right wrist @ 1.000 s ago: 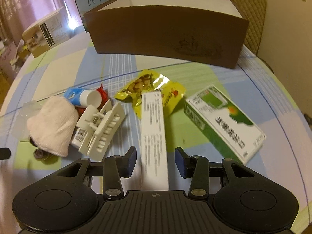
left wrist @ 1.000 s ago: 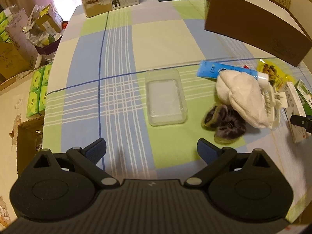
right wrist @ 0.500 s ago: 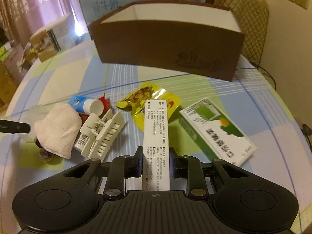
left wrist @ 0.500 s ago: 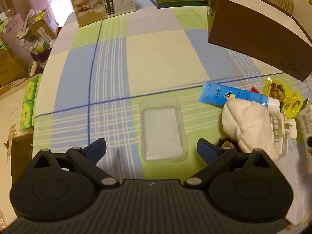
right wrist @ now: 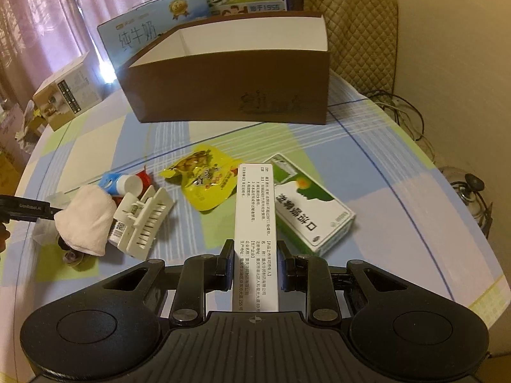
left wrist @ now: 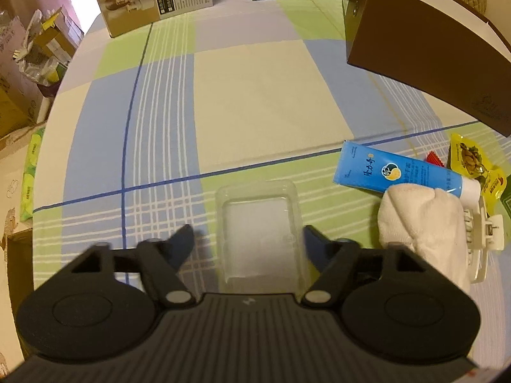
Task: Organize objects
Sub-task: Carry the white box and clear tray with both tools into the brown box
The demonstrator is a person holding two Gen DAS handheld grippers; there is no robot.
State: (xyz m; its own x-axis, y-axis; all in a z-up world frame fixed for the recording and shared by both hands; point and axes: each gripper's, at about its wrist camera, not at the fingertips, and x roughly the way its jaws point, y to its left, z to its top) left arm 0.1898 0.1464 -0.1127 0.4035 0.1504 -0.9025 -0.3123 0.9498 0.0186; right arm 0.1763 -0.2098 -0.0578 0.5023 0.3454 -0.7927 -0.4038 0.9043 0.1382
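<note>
A clear plastic tray (left wrist: 258, 223) lies on the checked tablecloth between the fingers of my left gripper (left wrist: 247, 239). Its jaws are closing: the right finger is at the tray's edge, and a gap shows on the left side. My right gripper (right wrist: 254, 249) is shut on a long white box (right wrist: 254, 198), held off the table and pointing towards the open brown box (right wrist: 230, 86). Below it lie a green and white box (right wrist: 309, 210) and a yellow snack packet (right wrist: 204, 178).
A blue tube (left wrist: 383, 169), a white cloth (left wrist: 415, 220) and a white claw clip (right wrist: 143, 217) lie right of the tray. Cartons stand at the table's far edge, a padded chair behind the brown box, more boxes on the floor at left.
The left gripper moved forward over the tray and its jaws narrowed around it. The right gripper shut on the white box and lifted it off the table.
</note>
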